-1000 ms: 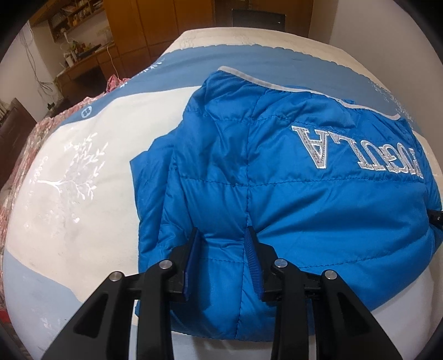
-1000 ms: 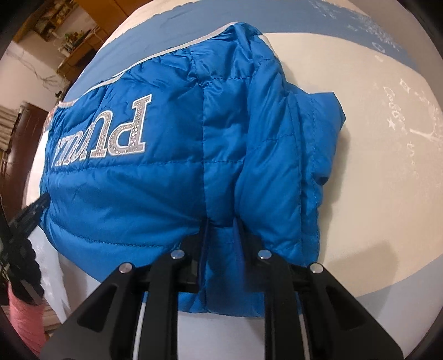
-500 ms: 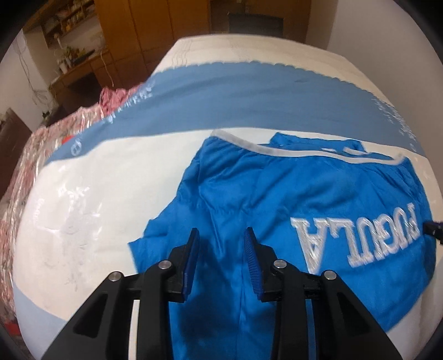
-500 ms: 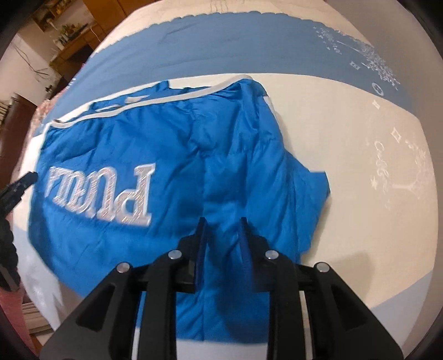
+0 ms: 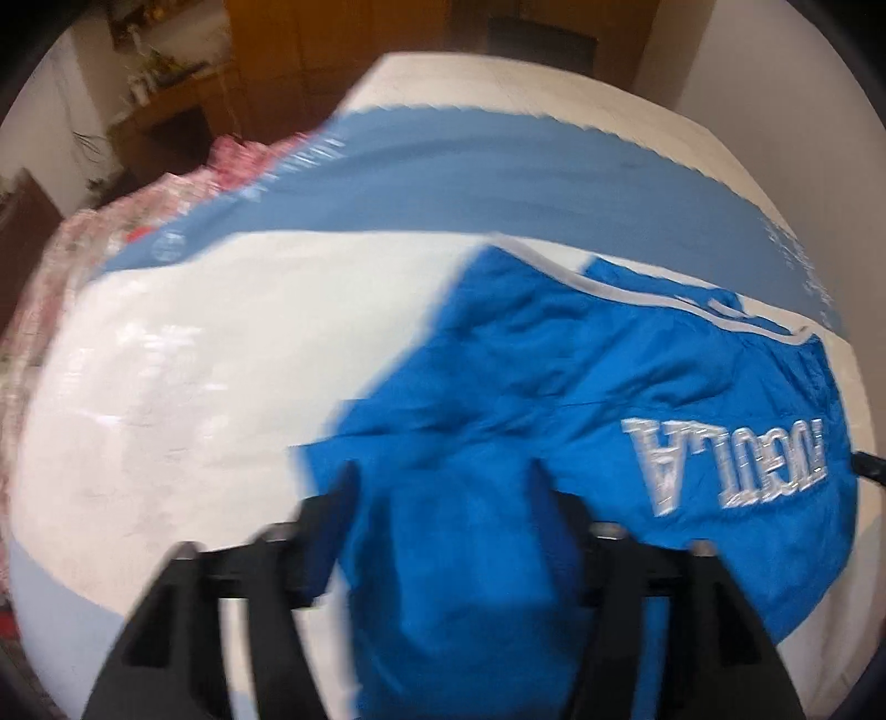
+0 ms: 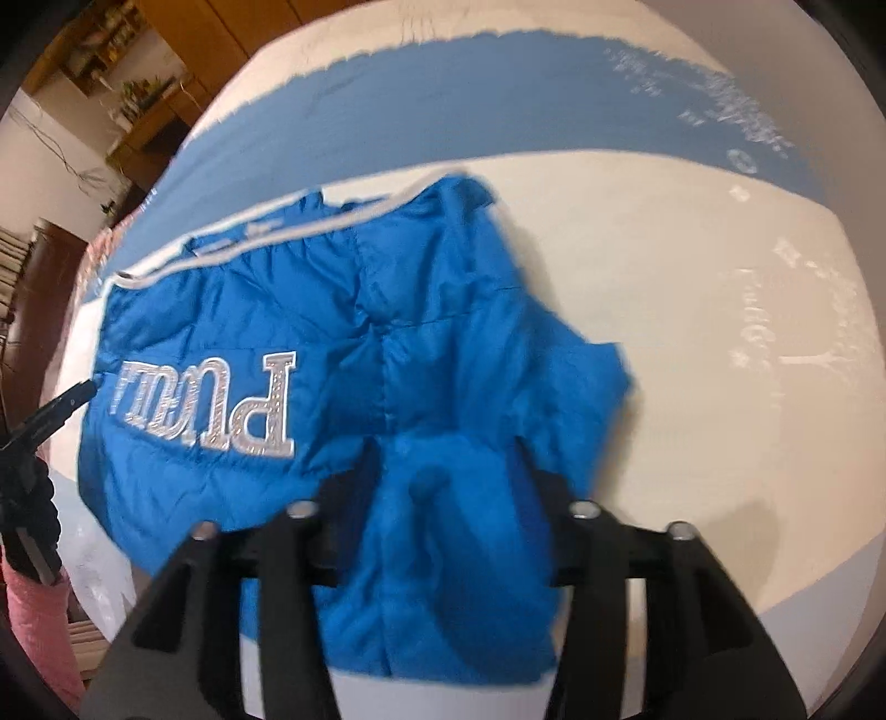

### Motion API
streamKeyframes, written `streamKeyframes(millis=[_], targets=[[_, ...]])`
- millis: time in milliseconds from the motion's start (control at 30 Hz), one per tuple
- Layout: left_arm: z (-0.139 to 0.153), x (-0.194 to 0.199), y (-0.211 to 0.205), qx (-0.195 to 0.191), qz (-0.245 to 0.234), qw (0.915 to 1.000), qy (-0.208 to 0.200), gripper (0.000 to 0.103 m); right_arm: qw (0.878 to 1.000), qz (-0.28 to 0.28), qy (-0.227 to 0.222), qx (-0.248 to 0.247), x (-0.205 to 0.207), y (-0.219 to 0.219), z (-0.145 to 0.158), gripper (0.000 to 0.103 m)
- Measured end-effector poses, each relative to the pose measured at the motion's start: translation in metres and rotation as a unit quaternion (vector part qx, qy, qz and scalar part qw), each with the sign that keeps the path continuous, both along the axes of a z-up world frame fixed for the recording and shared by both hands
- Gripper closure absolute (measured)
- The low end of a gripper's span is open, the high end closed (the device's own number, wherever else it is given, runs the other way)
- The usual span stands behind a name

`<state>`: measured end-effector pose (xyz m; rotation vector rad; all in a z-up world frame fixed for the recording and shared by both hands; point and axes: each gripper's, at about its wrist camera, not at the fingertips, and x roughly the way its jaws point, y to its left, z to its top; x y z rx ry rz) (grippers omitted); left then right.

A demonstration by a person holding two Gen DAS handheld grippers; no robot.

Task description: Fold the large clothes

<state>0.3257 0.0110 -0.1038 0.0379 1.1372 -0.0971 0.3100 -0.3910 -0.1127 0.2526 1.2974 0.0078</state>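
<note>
A bright blue puffer jacket with silver lettering and a grey hem band lies folded on the bed; it also shows in the right wrist view. My left gripper stands open, jaws wide apart, over the jacket's near left edge, with fabric between them. My right gripper stands open, jaws wide apart, over the jacket's near right edge, with fabric bulging between the fingers. Both views are motion-blurred.
The bed sheet is white with a blue band across the far side. A pink patterned blanket lies at the bed's left edge. Wooden cabinets stand behind the bed.
Both grippers have opened wide, letting go of the jacket's near edge. They first pulled back and up from it; the jacket now lies farther out on the bed.
</note>
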Motion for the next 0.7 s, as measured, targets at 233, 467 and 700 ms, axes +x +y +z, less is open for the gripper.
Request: streamKeyframes(millis=[233, 467, 700], targets=[[-0.008, -0.021, 0.047, -0.03, 0.021, 0.9989, 0.028, 0.03, 0.998, -0.024, 0.016, 0.049, -0.024, -0.032, -0.012, 0.03], [-0.031, -0.02, 0.055, -0.09, 0.035, 0.9938, 0.055, 0.03, 0.996, -0.023, 0.032, 0.084, -0.024, -0.03, -0.032, 0.03], [-0.055, 0.0, 0.051, -0.134, 0.034, 0.9871, 0.081, 0.025, 0.991, -0.026, 0.049, 0.124, -0.011, -0.029, -0.058, 0.028]])
